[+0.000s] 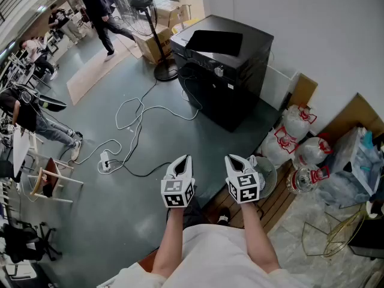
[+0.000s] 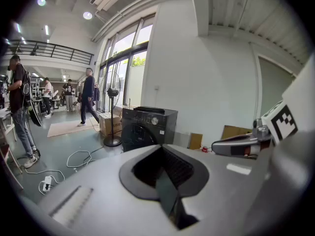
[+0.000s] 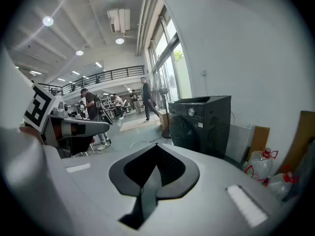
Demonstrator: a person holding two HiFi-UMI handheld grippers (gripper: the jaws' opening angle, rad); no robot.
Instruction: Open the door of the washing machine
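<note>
A black front-loading washing machine [image 1: 222,71] stands against the white wall, well ahead of me, its round door [image 1: 198,86] closed. Both grippers hang side by side in the air over the floor, far short of it. My left gripper [image 1: 184,160] is shut with nothing in it, and so is my right gripper [image 1: 236,159]. In the left gripper view the closed left gripper [image 2: 162,149] points toward the washing machine [image 2: 147,127]. The right gripper view shows the right gripper [image 3: 156,149] closed, with the washing machine [image 3: 202,124] to its right.
A standing fan [image 1: 147,17] and cardboard boxes [image 1: 159,41] sit left of the machine. White cables [image 1: 132,125] and a power strip [image 1: 105,161] lie across the floor between. Water jugs [image 1: 297,122] cluster at right. A person [image 1: 99,11] walks in the background.
</note>
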